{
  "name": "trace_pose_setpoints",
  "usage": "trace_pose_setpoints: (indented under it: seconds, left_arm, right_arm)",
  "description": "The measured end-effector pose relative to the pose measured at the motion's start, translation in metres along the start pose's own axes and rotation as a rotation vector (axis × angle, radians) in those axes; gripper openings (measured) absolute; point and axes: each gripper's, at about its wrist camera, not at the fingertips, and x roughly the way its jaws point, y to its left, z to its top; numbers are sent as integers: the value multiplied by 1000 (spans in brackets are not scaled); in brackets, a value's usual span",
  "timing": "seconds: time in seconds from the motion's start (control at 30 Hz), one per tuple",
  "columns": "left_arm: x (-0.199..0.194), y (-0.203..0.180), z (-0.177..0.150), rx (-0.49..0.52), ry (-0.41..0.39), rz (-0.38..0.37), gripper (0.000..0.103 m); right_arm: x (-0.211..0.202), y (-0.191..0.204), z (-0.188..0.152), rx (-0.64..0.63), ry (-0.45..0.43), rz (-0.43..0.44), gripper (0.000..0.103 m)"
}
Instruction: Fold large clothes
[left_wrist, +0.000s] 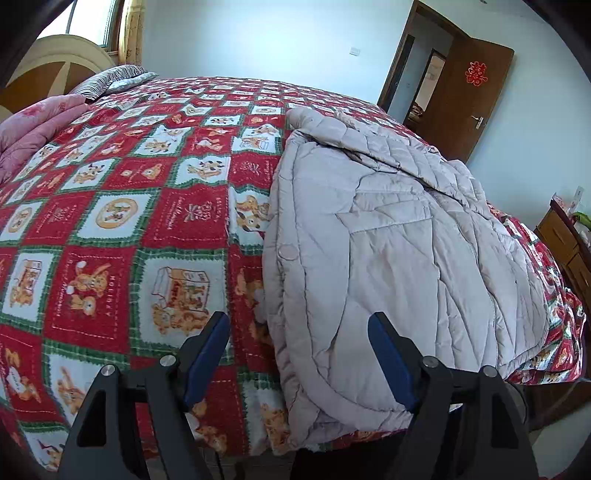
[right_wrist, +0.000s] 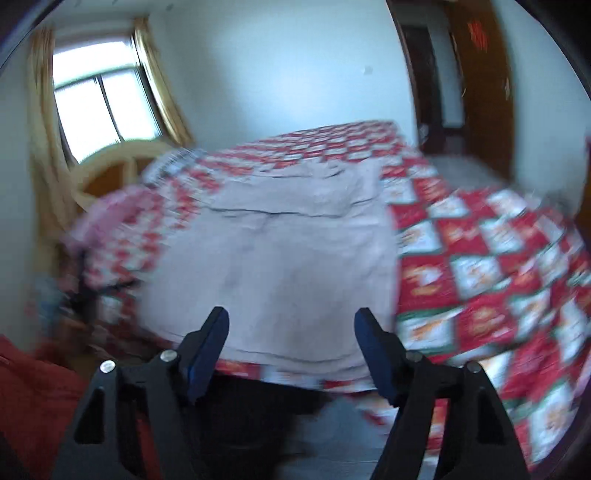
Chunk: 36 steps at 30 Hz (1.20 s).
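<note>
Both grippers hang spread wide and empty over the bed's near edge: the left gripper (left_wrist: 299, 354) beside the coat's left border, the right gripper (right_wrist: 291, 347), in a blurred view, before its near hem. One pale quilted padded coat (left_wrist: 388, 251) lies on the red cartoon-print blanket (left_wrist: 122, 206), apparently already doubled lengthwise. Judged so, another fold remains; next, each claw should pinch a near-hem corner.

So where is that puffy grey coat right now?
The grey coat lies on the red patterned bedspread near the bed's foot edge, right of centre in the left wrist view, with both hand-held grippers open just short of it.
</note>
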Motion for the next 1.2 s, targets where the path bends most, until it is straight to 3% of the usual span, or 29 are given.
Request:
trace_pose_setpoints:
  seconds: [0.03, 0.17, 0.33, 0.4, 0.43, 0.53, 0.63, 0.73, 0.9, 0.97, 1.0, 1.03, 1.07, 1.1, 1.2]
  left_arm:
    - [4, -1, -1, -6, 8, 0, 78]
    - [22, -3, -9, -32, 55, -32, 78]
    - [35, -7, -17, -20, 66, -7, 78]
    - [34, -8, -19, -14, 54, -2, 78]
    - [34, -9, -19, -6, 55, -1, 78]
    - [33, -8, -21, 1, 57, -20, 78]
    - [32, -5, -24, 0, 66, -75, 78]
    - [33, -1, -24, -30, 59, -140, 78]
    - [37, 3, -18, -114, 50, -248, 78]
    - [38, -2, -19, -110, 52, -262, 78]
    - [38, -6, -20, -92, 46, -249, 77]
    - [38, -9, -21, -82, 37, -244, 69]
    - [37, -10, -21, -80, 34, -250, 46]
    - [36, -10, -21, -87, 36, -267, 37]
    - [27, -11, -16, -72, 5, -287, 21]
  right_arm:
    - [9, -4, -1, 8, 15, -30, 76]
    - [58, -25, -12, 142, 62, 1, 76]
    - [113, -35, -29, 149, 126, -88, 75]
    - [126, -40, -36, 179, 153, -62, 73]
    - [125, -38, -42, 197, 166, -35, 72]
    - [130, -20, -46, 113, 186, -74, 72]
    - [130, -12, -53, 103, 219, -2, 69]
    - [128, -13, -59, 92, 234, 18, 64]
    - [139, -38, -66, 248, 200, 44, 65]
    - [143, -38, -69, 288, 190, 63, 65]
    - [143, -38, -69, 288, 192, 61, 60]
    - [141, -35, -69, 278, 199, 53, 43]
    - [139, -34, -68, 266, 205, 48, 33]
    - [136, -34, -67, 273, 201, 63, 19]
    - [119, -34, -63, 303, 154, 112, 11]
